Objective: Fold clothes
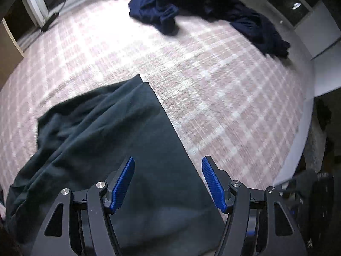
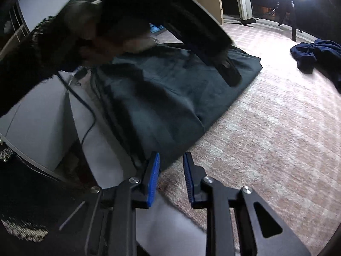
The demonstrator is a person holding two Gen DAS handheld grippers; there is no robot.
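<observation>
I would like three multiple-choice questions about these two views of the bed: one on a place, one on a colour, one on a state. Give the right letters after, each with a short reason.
1. Where does the navy garment lie?
A. far side of the bed
B. under the left gripper
C. on the floor

2. What colour is the garment under the left gripper?
A. red
B. dark green
C. white

3. How do the right gripper's jaws stand?
A. shut on cloth
B. open, holding nothing
C. out of view

Answers: 1 A, it lies crumpled beyond the checked cover. 2 B, its cloth is dark green. 3 B, a gap shows between the blue pads.
</observation>
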